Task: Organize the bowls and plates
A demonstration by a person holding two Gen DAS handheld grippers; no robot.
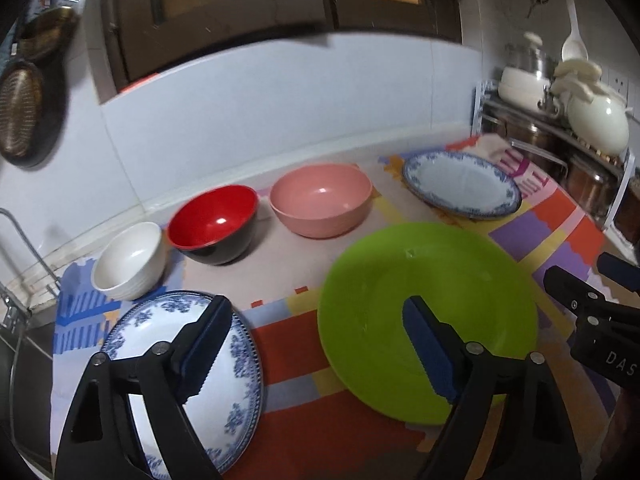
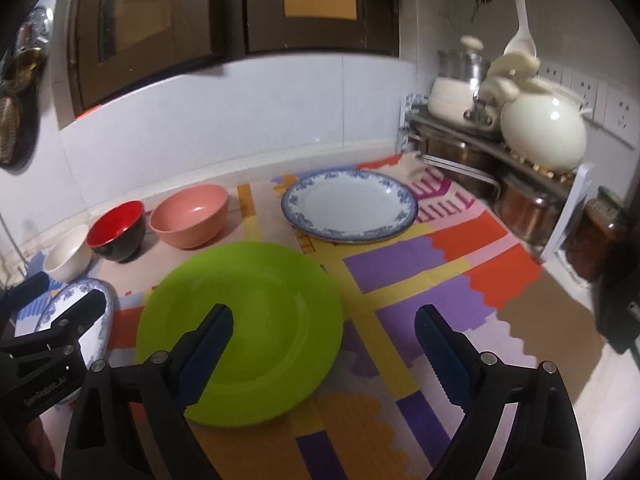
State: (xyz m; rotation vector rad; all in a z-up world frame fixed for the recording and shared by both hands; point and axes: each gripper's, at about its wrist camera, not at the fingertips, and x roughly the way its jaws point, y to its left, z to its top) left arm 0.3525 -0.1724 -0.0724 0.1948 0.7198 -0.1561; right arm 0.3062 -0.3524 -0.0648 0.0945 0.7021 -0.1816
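the green plate lies flat near the front of the bench, on a patchwork mat of orange, purple and yellow blocks. behind it and to the right sits a blue-rimmed white plate, its far edge raised a little. a second blue-patterned plate lies at the front left, just beside the green one without touching it.

along the wall runs a row of three bowls — a small white bowl at the left, a red bowl with a black outside next to it, and a pink bowl to the right. the white and red bowls stand very close; whether they touch cannot be told. the white bowl sits just behind the front-left patterned plate.

the left gripper hovers above the gap between the patterned plate and the green plate, its fingers wide apart and holding nothing. the right gripper hangs over the right edge of the green plate, fingers likewise spread and empty.

in the far right corner a metal rack carries steel pots and a cream-coloured pot — a white ladle hangs on the wall above. dark cabinets run overhead.
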